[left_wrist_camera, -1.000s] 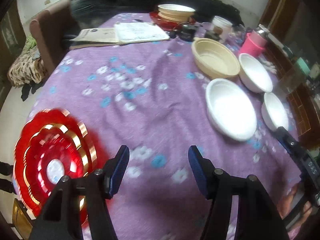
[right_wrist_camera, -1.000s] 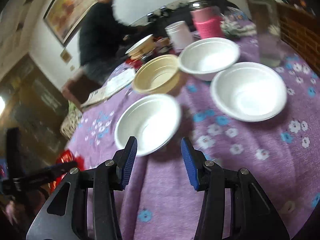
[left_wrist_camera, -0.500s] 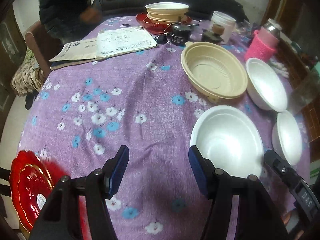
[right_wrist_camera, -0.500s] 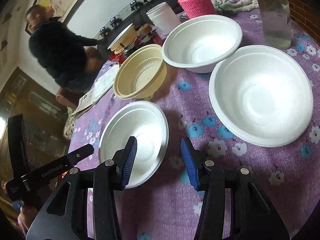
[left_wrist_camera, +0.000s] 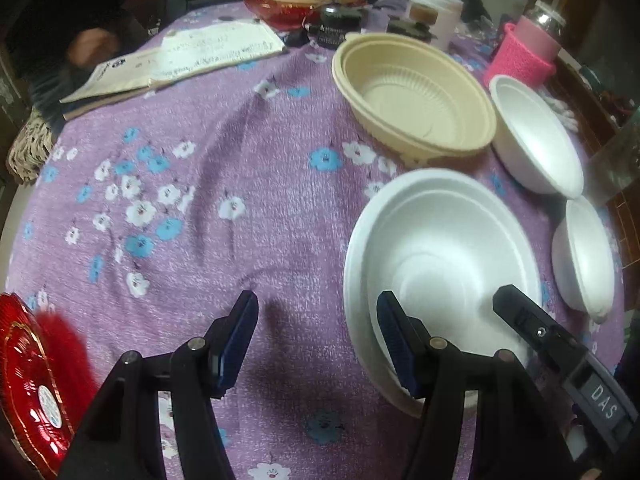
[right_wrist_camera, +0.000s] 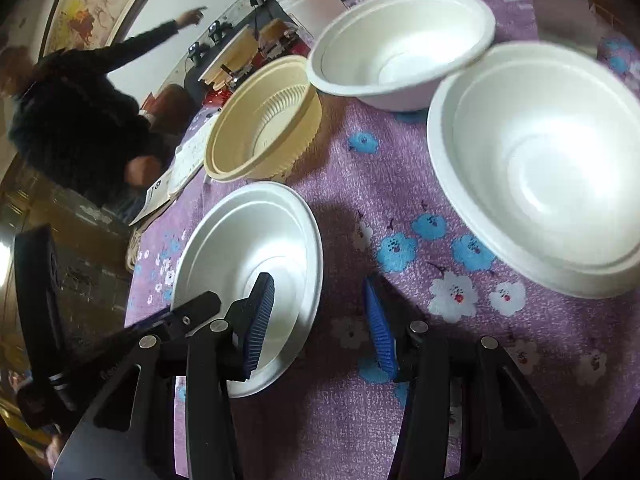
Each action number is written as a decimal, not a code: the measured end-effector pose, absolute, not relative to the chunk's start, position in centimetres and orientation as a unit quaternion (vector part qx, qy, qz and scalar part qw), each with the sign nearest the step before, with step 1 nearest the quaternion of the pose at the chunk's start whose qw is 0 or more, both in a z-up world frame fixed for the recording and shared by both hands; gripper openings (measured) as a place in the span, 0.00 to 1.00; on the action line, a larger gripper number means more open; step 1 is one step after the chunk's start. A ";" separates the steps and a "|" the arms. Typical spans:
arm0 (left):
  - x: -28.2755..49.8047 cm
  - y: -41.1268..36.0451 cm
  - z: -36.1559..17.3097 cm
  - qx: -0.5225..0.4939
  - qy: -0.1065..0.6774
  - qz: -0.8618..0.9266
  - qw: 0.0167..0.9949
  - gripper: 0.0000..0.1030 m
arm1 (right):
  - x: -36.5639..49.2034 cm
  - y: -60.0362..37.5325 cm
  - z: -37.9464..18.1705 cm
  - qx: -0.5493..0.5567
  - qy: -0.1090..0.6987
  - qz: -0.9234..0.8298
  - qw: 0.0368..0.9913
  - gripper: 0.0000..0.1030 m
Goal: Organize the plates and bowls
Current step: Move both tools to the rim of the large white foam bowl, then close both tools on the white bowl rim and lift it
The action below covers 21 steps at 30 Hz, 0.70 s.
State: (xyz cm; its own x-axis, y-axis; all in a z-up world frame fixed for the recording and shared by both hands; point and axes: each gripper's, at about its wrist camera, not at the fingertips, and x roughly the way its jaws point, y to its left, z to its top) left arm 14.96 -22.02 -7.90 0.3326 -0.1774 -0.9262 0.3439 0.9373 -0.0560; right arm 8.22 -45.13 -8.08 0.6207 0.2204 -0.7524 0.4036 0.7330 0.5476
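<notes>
Straddling the white plate's (right_wrist_camera: 256,264) rim, both grippers' fingers stand apart, empty; a beige bowl (left_wrist_camera: 416,96) sits beyond.

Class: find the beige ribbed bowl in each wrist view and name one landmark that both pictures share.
Left wrist: beige ribbed bowl upper right, beyond the nearest white bowl.
Right wrist: it sits upper left of centre.
Shared landmark: that nearest white bowl, just ahead of both grippers.
</notes>
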 end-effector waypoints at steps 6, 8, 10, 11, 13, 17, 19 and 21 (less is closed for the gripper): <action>15.0 -22.0 -8.7 0.078 0.556 -0.149 0.814 0.60 | 8.1 -44.7 -8.2 0.348 0.423 -0.059 0.834 0.45; 14.8 -22.2 -8.7 0.082 0.548 -0.147 0.819 0.60 | 7.9 -44.6 -8.2 0.348 0.420 -0.060 0.836 0.45; 14.7 -22.3 -8.8 0.081 0.545 -0.148 0.821 0.59 | 7.9 -44.8 -8.2 0.347 0.419 -0.058 0.837 0.42; 14.6 -22.3 -8.8 0.078 0.543 -0.150 0.822 0.59 | 7.9 -44.8 -8.2 0.345 0.420 -0.062 0.837 0.39; 14.3 -22.3 -8.5 0.073 0.532 -0.155 0.829 0.57 | 8.0 -44.7 -8.2 0.344 0.420 -0.059 0.838 0.30; 13.6 -22.4 -8.2 0.073 0.524 -0.175 0.830 0.39 | 8.0 -44.3 -8.1 0.343 0.419 -0.044 0.839 0.12; 13.3 -22.8 -8.3 0.080 0.527 -0.179 0.827 0.29 | 7.8 -43.6 -7.6 0.323 0.411 -0.045 0.851 0.10; 13.1 -22.8 -8.3 0.080 0.528 -0.182 0.825 0.21 | 7.7 -42.9 -7.1 0.306 0.408 -0.043 0.859 0.10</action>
